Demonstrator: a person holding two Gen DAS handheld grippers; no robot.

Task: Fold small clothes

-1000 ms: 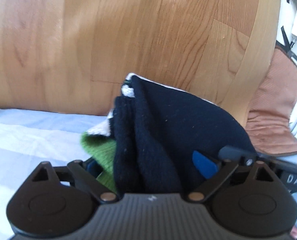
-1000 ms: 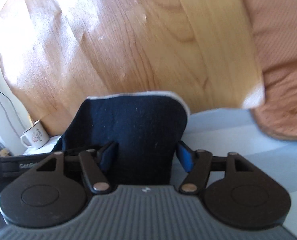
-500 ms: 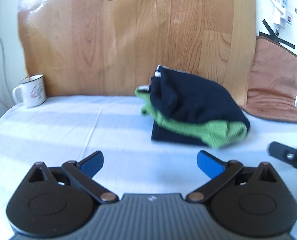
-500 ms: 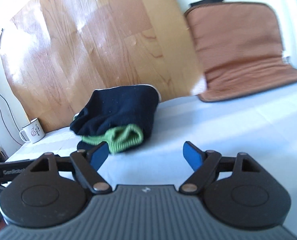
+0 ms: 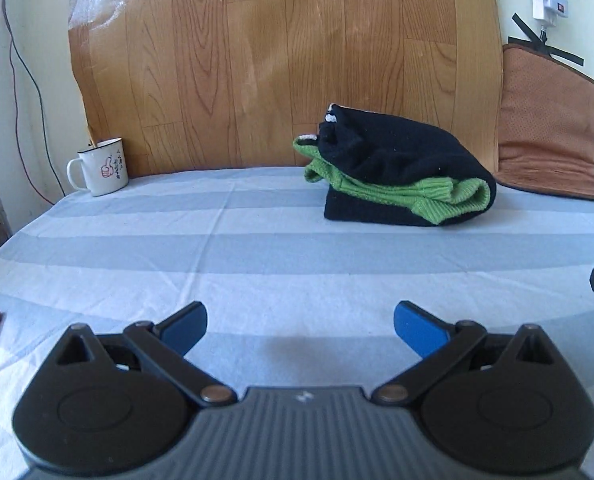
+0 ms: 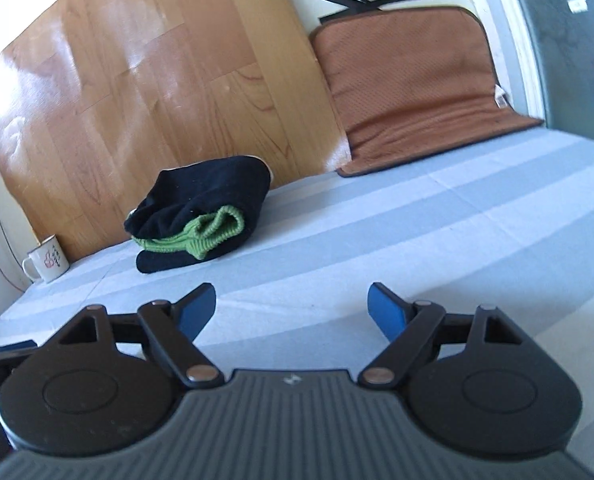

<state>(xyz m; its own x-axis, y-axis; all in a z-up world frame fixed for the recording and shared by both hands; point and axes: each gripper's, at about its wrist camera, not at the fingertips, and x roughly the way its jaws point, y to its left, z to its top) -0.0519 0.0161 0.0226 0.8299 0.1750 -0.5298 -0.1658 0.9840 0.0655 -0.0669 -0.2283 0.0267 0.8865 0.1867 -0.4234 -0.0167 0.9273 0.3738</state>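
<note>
Garment: a black-and-green knit piece (image 5: 401, 176) lies bundled at the far side of the striped blue sheet (image 5: 257, 252), close to the wood-grain board (image 5: 281, 60) leaning on the wall.
Progress: judged from how it lies, the folding looks done. Black layers sandwich a green ribbed band, and the bundle rests on its own with nothing touching it.
Left to do: perhaps a tidy-up, since the green cuff bulges out at the near edge. No other garment shows in either view.
Left gripper (image 5: 300, 326): jaws spread wide, empty, low over the sheet and well apart from the bundle.
Right gripper (image 6: 292, 308): jaws likewise spread, holding nothing, well apart from the bundle.
Left view only: a power strip on the wall at top right, a dark cable down the left wall, and a dark object at the right edge that may be the other tool, though too little shows to be sure.
Right view only: the full brown cushion (image 6: 413, 80) and a window frame beyond it.
Both views: a white enamel mug (image 5: 101, 166) stands left of the bundle.
</note>
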